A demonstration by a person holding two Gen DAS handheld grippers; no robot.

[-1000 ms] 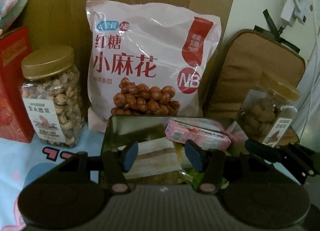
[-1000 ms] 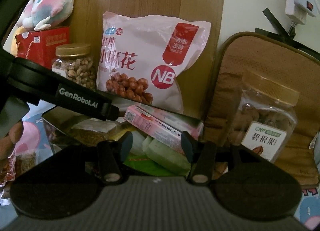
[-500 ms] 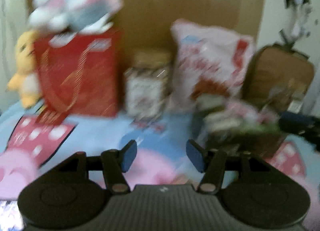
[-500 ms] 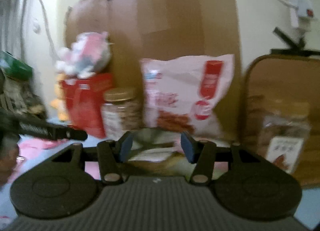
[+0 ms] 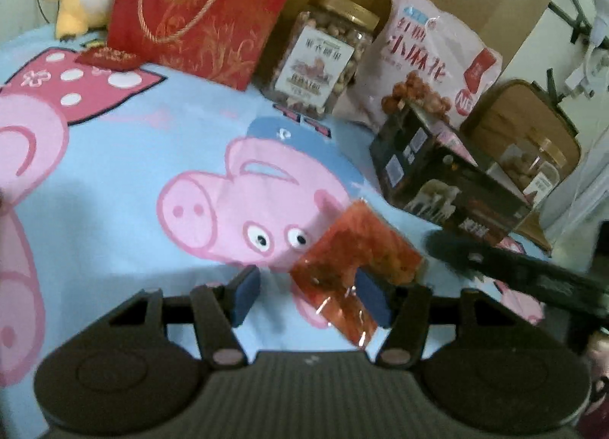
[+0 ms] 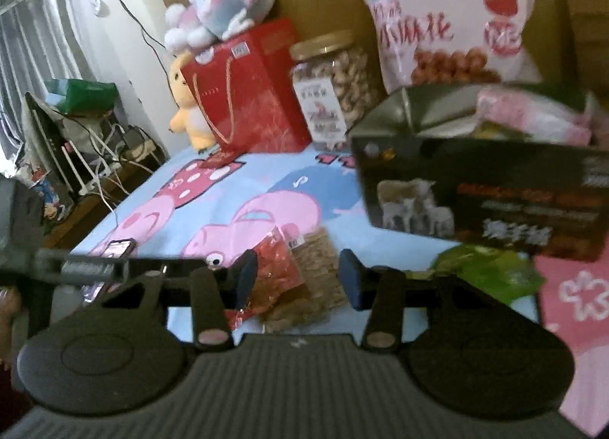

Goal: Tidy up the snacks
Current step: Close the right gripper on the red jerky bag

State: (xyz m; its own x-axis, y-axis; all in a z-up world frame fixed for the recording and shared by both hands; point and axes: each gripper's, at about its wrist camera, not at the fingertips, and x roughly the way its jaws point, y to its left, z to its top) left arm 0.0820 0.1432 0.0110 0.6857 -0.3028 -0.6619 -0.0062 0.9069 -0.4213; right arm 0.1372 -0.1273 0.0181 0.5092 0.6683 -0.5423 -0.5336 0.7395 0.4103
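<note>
Left wrist view: the left gripper (image 5: 310,296) is seen at lower centre, jaws spread, with an orange-red snack packet (image 5: 356,264) lying between the pads on a blue cartoon-pig cloth (image 5: 114,180). At right of the frame stands a dark open box (image 5: 449,187). Right wrist view: the right gripper (image 6: 298,279) is likewise held apart around the packet (image 6: 289,279), nothing clamped.
</note>
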